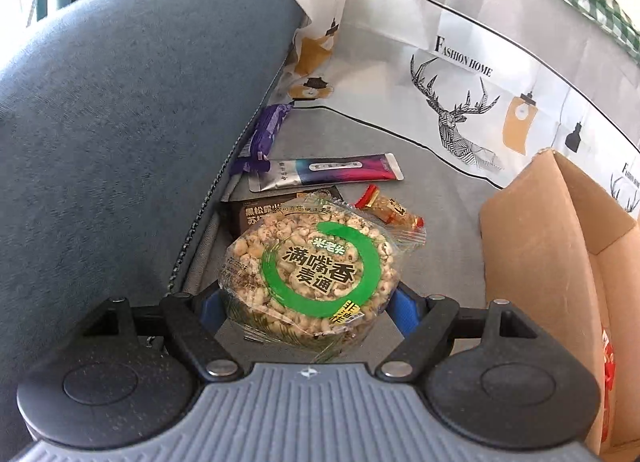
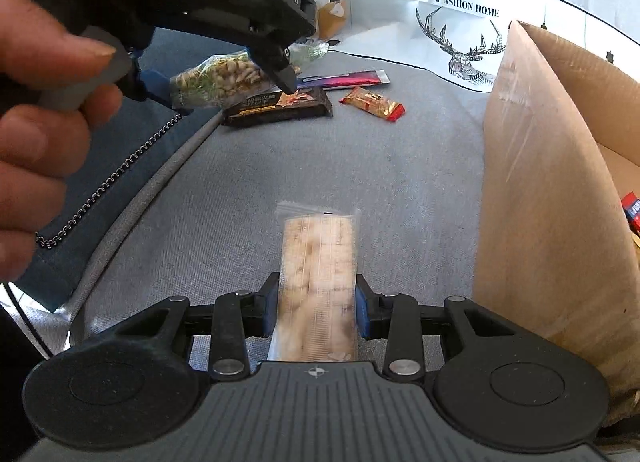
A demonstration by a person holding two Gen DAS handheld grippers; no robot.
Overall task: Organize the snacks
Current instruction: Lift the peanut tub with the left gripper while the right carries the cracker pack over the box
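The grey fabric seat [image 2: 360, 150] fills most of both views. A blue-grey cushion [image 1: 132, 122] leans over its left side, and a white printed cloth [image 1: 472, 74] with a deer drawing and the words "FASHION HOME" hangs behind it.

At the right side stands an open cardboard box [image 2: 548, 190]. Something red shows inside it, but too little is visible to name it.

The left gripper [image 1: 310, 304] is clenched on a round puffed-grain cake in a clear wrapper [image 1: 316, 266] with a green ring on its label. Its blue pads press on both sides of the pack, and in the right wrist view the pack hangs above the seat, clear of the other snacks. A hand [image 2: 36, 102] of the person holds this gripper's handle.

The right gripper [image 2: 316, 308] grasps a long cracker pack in clear film [image 2: 318, 270], which points forward over bare seat, just beside the box wall.

Loose snacks lie on the seat near the cushion: a dark brown chocolate-coloured bar [image 2: 280, 106], a long silver-and-magenta sachet [image 1: 328, 172], a purple wrapper [image 1: 264, 138] partly under the cushion edge, and a small orange candy bar with red ends [image 2: 374, 104].
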